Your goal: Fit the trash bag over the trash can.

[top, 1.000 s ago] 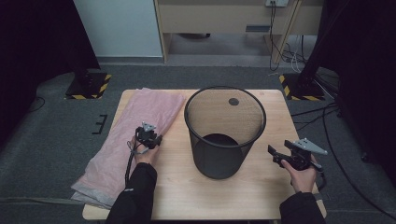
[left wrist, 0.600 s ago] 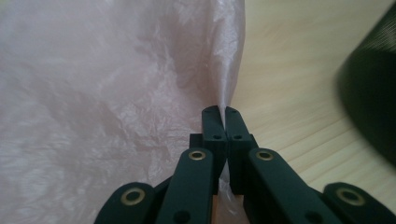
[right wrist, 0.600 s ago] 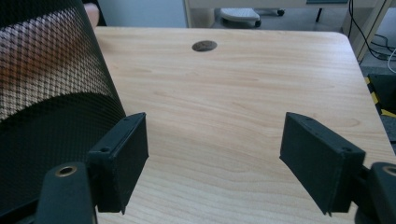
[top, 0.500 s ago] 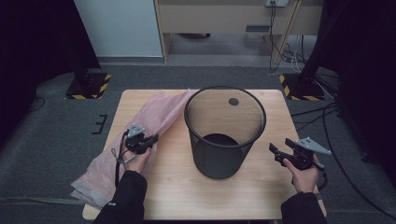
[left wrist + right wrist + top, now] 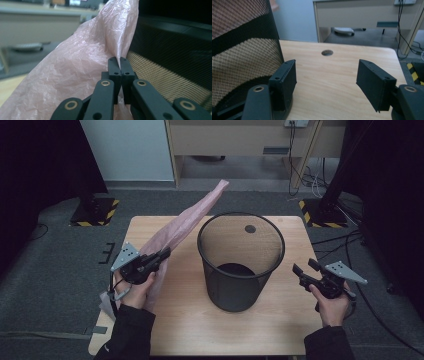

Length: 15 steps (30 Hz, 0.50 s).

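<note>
Gripper jaws pinched tight on a pink plastic bag [image 5: 185, 222]: the left gripper [image 5: 164, 254], raised off the wooden table [image 5: 190, 320] on an upturned left hand [image 5: 136, 287], lifts the crinkled film just beside the black mesh bin [image 5: 241, 260]. Farther right, the right gripper [image 5: 303, 268] hovers level beside the bin, its jaws apart, lately narrowing, nothing between them. No readable writing shows.

Pale pink crinkled bag [image 5: 185, 222], black mesh bin [image 5: 241, 265], light wood-grain table [image 5: 280, 320], black jaws
</note>
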Each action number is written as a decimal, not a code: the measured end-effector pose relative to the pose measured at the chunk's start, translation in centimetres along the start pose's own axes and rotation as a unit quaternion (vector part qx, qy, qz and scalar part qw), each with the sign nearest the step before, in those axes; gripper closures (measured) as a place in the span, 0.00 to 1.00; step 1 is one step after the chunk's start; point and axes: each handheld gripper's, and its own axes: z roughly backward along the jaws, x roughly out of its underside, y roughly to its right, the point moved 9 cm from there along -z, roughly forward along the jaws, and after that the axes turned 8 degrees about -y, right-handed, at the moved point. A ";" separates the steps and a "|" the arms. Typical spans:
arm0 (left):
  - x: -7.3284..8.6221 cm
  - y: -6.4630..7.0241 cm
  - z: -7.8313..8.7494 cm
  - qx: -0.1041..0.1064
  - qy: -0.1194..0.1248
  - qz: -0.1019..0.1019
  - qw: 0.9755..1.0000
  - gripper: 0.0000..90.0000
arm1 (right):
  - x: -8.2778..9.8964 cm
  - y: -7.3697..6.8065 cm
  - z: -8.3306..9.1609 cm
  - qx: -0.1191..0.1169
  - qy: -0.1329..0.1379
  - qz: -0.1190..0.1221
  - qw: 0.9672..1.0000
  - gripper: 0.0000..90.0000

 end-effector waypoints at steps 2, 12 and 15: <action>-0.6 0.7 0.3 0.006 0.007 -0.008 1.000 1.00 | -0.3 -0.1 0.1 0.000 0.006 0.001 1.000 0.36; -3.4 6.0 1.2 0.064 0.035 -0.050 0.996 1.00 | -4.5 -1.2 3.0 -0.006 0.066 0.013 0.998 0.36; -3.3 7.4 0.8 0.078 0.028 -0.061 0.995 1.00 | -5.6 -2.1 3.7 -0.014 0.082 0.018 0.996 0.36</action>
